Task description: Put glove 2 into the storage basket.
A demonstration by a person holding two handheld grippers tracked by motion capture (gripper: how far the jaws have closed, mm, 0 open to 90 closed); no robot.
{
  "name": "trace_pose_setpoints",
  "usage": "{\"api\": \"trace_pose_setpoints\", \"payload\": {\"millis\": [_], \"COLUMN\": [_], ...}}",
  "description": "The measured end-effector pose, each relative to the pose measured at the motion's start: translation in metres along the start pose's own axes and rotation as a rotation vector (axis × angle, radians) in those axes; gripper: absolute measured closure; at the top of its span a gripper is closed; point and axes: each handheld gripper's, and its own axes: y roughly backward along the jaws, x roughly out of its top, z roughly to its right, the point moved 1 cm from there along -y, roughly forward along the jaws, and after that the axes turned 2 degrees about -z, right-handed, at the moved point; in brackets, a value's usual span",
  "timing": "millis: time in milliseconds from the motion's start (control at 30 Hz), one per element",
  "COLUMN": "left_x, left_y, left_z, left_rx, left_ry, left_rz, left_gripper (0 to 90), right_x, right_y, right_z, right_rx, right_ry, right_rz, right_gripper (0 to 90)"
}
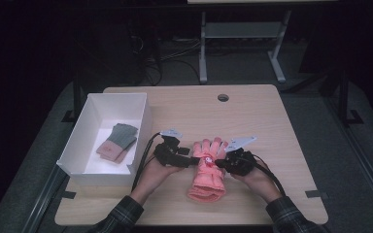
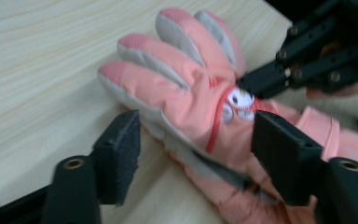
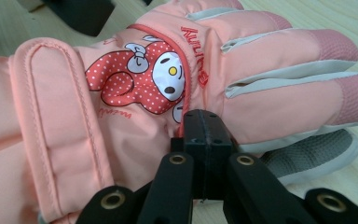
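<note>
Here a pink glove lies on the pale wooden table.

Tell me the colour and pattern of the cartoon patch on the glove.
Red with white dots, on the pink glove; clearest in the right gripper view.

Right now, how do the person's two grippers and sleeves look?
Both the left gripper and the right gripper are black, built of bolted link bars with brass-coloured rivets. Their jaws end in flat, dark rectangular pads. Each carries a grey three-cornered plate on top and trails a black cable. The sleeves are dark plaid.
</note>
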Motion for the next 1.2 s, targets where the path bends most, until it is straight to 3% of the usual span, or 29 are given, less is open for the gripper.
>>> {"api": "trace_pose_setpoints", "payload": {"millis": [100, 233, 400, 433, 533, 667, 900, 1100, 1200], "left_x": [0.003, 0.0, -0.004, -0.006, -0.008, -0.005, -0.002, -0.001, -0.001], "left_y": [-0.012, -0.022, -0.035, -0.041, -0.044, -0.051, -0.055, -0.059, -0.06], "left_z": [-0.003, -0.007, -0.013, -0.015, -0.017, -0.01, -0.012, -0.017, -0.017], "left_rx": [-0.047, -0.06, -0.091, -0.117, -0.15, -0.185, -0.237, -0.303, -0.306], "left_ry": [0.028, 0.061, 0.109, 0.123, 0.136, 0.103, 0.107, 0.149, 0.154], "left_rz": [-0.03, -0.067, -0.117, -0.145, -0.155, -0.183, -0.197, -0.235, -0.25], "left_gripper": [25.5, 16.7, 12.7, 12.6, 12.6, 13.3, 20.1, 38.2, 42.0], "right_x": [0.0, 0.0, -0.002, -0.002, -0.003, -0.006, -0.006, -0.006, -0.006], "right_y": [0.0, 0.0, 0.0, -0.001, 0.0, 0.0, -0.001, -0.002, -0.003], "right_z": [0.0, 0.0, 0.0, 0.0, -0.001, 0.0, 0.001, 0.0, 0.0], "right_rx": [-0.002, -0.001, -0.005, -0.008, -0.01, -0.009, -0.012, -0.014, -0.015], "right_ry": [0.0, -0.001, -0.004, -0.002, 0.001, -0.006, -0.002, -0.006, -0.004], "right_rz": [0.001, -0.002, 0.008, 0.007, 0.007, 0.009, 0.009, 0.011, 0.008], "right_gripper": [90.0, 90.0, 90.0, 90.0, 90.0, 90.0, 90.0, 90.0, 90.0]}}
